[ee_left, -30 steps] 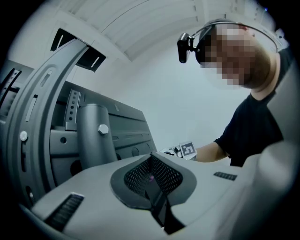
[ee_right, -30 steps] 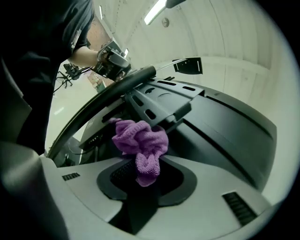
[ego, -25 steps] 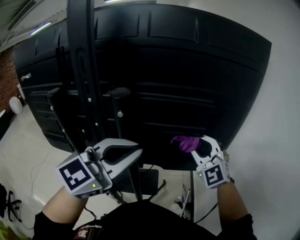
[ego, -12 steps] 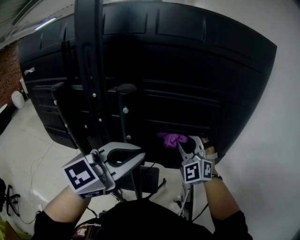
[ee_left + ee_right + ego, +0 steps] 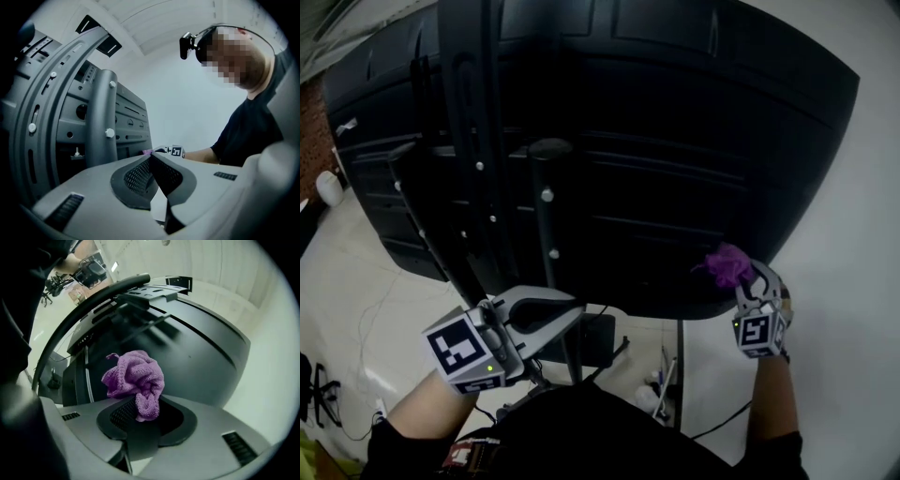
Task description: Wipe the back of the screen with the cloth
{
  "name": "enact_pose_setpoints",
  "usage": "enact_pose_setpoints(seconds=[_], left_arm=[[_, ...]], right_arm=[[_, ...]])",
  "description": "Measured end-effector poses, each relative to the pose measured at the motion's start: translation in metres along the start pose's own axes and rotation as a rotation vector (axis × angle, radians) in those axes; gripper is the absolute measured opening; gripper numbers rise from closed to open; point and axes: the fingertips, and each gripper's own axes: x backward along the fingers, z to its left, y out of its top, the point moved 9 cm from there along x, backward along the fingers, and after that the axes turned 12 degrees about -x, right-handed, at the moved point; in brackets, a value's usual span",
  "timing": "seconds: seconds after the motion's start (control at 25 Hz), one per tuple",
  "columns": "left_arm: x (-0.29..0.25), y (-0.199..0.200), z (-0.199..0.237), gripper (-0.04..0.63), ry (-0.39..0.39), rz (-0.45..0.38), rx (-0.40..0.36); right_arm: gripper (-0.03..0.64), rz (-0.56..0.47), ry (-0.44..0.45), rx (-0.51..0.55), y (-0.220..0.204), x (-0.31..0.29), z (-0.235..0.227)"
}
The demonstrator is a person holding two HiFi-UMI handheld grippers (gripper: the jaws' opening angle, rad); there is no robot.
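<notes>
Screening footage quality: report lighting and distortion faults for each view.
Head view: the screen is underexposed, its edge bowed by fisheye. Left gripper view: evenly lit, the mount bar looks bowed. Right gripper view: the cloth is sharp, corners vignetted black.

My left gripper sits at seven o'clock in the head view, pointing toward two, its jaws pressed together on nothing. My right gripper is out at four o'clock, forearm extended, pointing toward eleven, jaws clamped on the purple cloth.
</notes>
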Motion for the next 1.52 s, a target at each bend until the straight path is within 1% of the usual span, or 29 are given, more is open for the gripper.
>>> enact_pose_setpoints(seconds=[0.12, 0.24, 0.28, 0.36, 0.4, 0.44, 0.56, 0.64, 0.72, 0.84, 0.92, 1.04, 1.16, 1.32, 1.52], left_arm=[[0.005, -0.01, -0.001, -0.006, 0.007, 0.01, 0.03], [0.009, -0.015, -0.004, -0.006, 0.01, 0.015, 0.034], [0.01, -0.017, -0.004, -0.006, 0.014, 0.016, 0.034], [0.012, -0.02, -0.005, -0.006, 0.026, 0.02, 0.043], [0.012, -0.023, -0.005, -0.006, 0.03, 0.025, 0.051], [0.012, -0.026, -0.005, -0.006, 0.032, 0.031, 0.06], [0.011, -0.034, -0.005, -0.006, 0.036, 0.046, 0.089], [0.01, -0.039, -0.006, -0.006, 0.032, 0.059, 0.111], [0.009, -0.043, -0.007, -0.006, 0.024, 0.076, 0.132], [0.007, -0.046, -0.009, -0.006, 0.02, 0.082, 0.145], [0.006, -0.048, -0.011, -0.006, 0.019, 0.083, 0.151], [0.006, -0.049, -0.013, -0.006, 0.016, 0.091, 0.156], [0.007, -0.05, -0.012, -0.006, 0.017, 0.091, 0.159], [0.01, -0.052, -0.009, -0.006, 0.022, 0.077, 0.167], [0.01, -0.057, -0.006, -0.006, 0.012, 0.063, 0.177]], right_arm=[[0.12, 0.09, -0.057, -0.05, -0.032, 0.01, -0.027], [0.12, 0.214, -0.098, -0.056, -0.054, 0.016, -0.047], [0.118, 0.236, -0.11, -0.06, -0.057, 0.017, -0.049], [0.118, 0.218, -0.109, -0.072, -0.052, 0.021, -0.039], [0.118, 0.184, -0.084, -0.076, -0.044, 0.022, -0.027], [0.118, 0.144, -0.041, -0.071, -0.035, 0.023, -0.011], [0.118, 0.031, 0.153, -0.001, -0.001, 0.016, 0.05], [0.118, -0.005, 0.285, 0.037, 0.019, 0.005, 0.095], [0.118, -0.048, 0.38, 0.054, 0.034, -0.012, 0.136], [0.118, -0.059, 0.452, 0.094, 0.055, -0.036, 0.177], [0.118, -0.046, 0.472, 0.108, 0.05, -0.05, 0.188], [0.118, -0.021, 0.466, 0.08, 0.034, -0.051, 0.177], [0.118, 0.035, 0.419, 0.053, 0.006, -0.037, 0.146], [0.118, 0.128, 0.304, -0.002, -0.044, -0.015, 0.092], [0.118, 0.28, 0.141, -0.006, -0.095, 0.006, 0.033]])
